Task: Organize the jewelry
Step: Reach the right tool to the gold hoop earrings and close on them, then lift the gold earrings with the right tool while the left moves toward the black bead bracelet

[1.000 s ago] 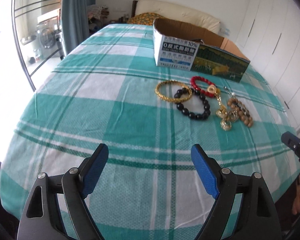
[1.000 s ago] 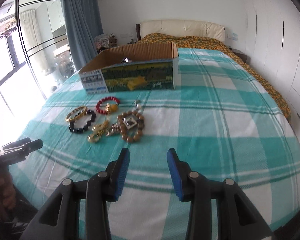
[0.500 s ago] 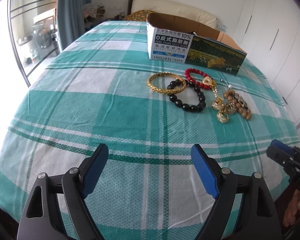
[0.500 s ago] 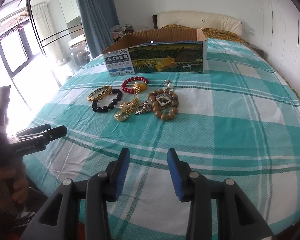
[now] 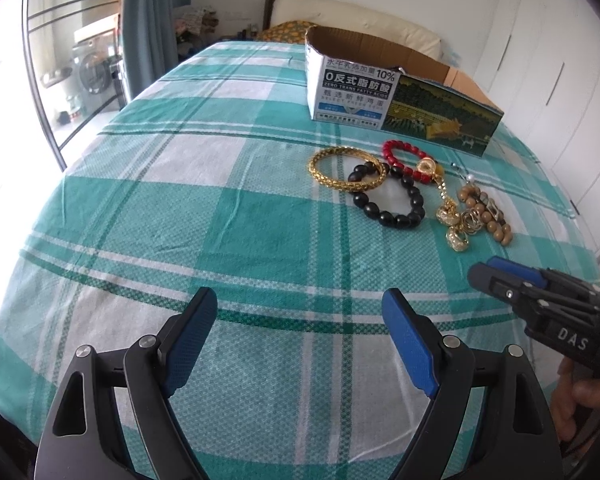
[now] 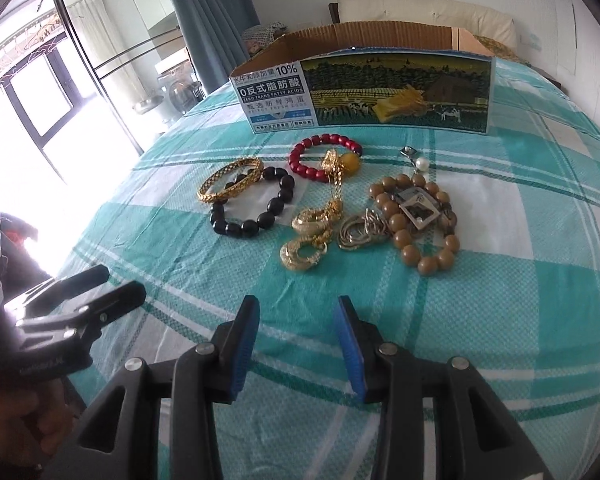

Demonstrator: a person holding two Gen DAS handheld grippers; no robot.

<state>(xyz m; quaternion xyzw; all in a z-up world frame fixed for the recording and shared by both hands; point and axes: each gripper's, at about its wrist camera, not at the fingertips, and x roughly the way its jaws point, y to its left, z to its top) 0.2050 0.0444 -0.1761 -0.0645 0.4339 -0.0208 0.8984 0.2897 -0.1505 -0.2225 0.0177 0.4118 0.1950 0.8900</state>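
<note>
Jewelry lies in a cluster on the green plaid bedspread: a gold bangle, a black bead bracelet, a red bead bracelet, gold earrings and a brown bead bracelet. An open cardboard box stands just behind them. My left gripper is open and empty, well short of the cluster. My right gripper is open and empty, close in front of the gold earrings.
A glass door and blue curtain stand to the left of the bed. White wardrobe doors line the right. A headboard is at the far end. Each gripper shows in the other's view, the right one and the left one.
Both grippers have moved forward over the bed toward the jewelry. The right gripper has come much closer to the cluster. The jewelry has not moved.
</note>
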